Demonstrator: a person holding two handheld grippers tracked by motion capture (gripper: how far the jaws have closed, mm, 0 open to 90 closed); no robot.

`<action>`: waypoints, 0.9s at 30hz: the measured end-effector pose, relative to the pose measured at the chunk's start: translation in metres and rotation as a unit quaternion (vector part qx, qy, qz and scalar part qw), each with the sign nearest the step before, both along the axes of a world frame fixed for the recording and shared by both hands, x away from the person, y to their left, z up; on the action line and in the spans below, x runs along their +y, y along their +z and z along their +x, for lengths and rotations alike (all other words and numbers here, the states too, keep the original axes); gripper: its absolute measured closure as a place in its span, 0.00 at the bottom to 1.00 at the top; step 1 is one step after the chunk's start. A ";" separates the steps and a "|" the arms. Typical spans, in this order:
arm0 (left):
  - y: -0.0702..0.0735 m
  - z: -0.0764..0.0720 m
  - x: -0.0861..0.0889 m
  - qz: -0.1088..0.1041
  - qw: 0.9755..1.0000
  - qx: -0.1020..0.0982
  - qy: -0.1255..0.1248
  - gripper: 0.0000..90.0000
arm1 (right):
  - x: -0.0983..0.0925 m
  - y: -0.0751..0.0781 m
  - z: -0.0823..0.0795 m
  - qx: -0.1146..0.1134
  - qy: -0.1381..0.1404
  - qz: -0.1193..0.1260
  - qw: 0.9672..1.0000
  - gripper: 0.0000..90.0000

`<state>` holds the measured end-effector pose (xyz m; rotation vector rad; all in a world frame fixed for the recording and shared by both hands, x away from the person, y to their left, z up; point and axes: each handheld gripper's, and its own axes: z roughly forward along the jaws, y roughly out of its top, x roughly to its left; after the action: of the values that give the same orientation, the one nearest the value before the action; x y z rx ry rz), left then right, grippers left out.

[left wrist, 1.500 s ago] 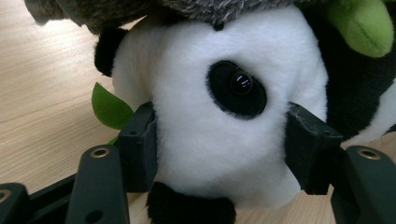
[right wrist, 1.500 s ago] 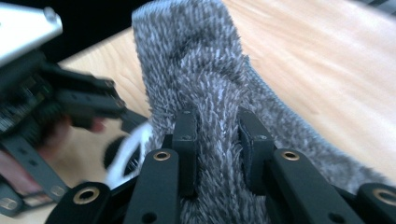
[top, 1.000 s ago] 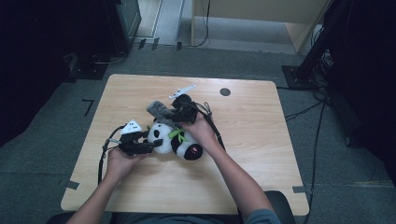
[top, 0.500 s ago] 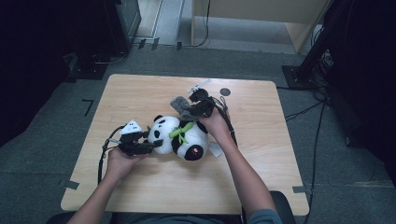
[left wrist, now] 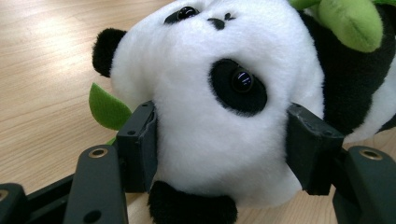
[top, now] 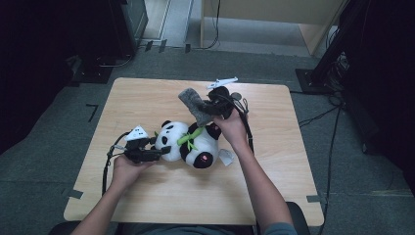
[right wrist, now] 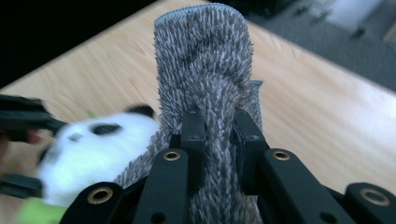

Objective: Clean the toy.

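The panda lies at the bench's centre, its head clamped between the left tool's jaws, which have just been opening slightly. The right tool grips a grey fuzzy cloth above the panda, toward 12 o'clock. The panda's lower body is cut off in the left gripper view; a white tag, perhaps its label, lies at 4 o'clock. The bench edges at 6 and 9 o'clock offer open room.

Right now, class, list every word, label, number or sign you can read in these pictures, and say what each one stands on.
None can be read.
White tag beside the panda plush toy: any print is too small to make out.
Red patch on the panda's foot: its mark is too blurred to read.
Grey fuzzy cloth: no writing in sight.
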<state>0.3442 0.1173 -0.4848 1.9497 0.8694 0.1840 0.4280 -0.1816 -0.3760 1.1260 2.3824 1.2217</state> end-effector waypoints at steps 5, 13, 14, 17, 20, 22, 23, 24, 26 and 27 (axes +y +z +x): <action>0.000 -0.001 -0.001 0.000 1.000 -0.004 0.003 0.39 | 0.022 0.019 -0.020 -0.037 0.038 0.014 0.998 0.87; -0.002 -0.006 -0.003 -0.007 1.000 -0.011 0.014 0.39 | 0.072 0.005 -0.033 -0.045 0.104 -0.001 0.994 0.87; -0.002 -0.006 -0.003 -0.007 1.000 -0.011 0.014 0.38 | 0.077 0.000 -0.032 -0.036 0.111 -0.007 0.993 0.87; -0.002 -0.006 -0.002 -0.008 1.000 -0.008 0.015 0.38 | 0.089 -0.017 -0.029 -0.006 0.128 -0.034 0.991 0.86; -0.004 -0.004 -0.002 -0.013 1.000 0.002 0.020 0.35 | 0.091 -0.033 -0.025 0.011 0.135 -0.042 0.990 0.81; -0.004 -0.004 -0.003 -0.011 1.000 -0.001 0.024 0.33 | 0.087 -0.037 -0.020 0.028 0.127 -0.022 0.991 0.75; -0.004 -0.004 -0.004 -0.011 1.000 0.001 0.025 0.32 | 0.085 -0.038 -0.017 0.036 0.119 -0.018 0.992 0.70; -0.004 -0.003 -0.004 -0.012 1.000 0.003 0.025 0.30 | 0.083 -0.039 -0.015 0.042 0.114 -0.015 0.992 0.68; -0.005 -0.002 -0.004 -0.012 1.000 0.006 0.025 0.27 | 0.080 -0.041 -0.013 0.052 0.113 -0.004 0.992 0.71; -0.005 -0.002 -0.004 -0.011 1.000 0.007 0.025 0.26 | 0.079 -0.042 -0.013 0.053 0.114 -0.002 0.992 0.74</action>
<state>0.3423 0.1131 -0.4897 1.9118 0.9263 0.1905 0.4149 -0.1023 -0.4176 0.9603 2.6520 1.2533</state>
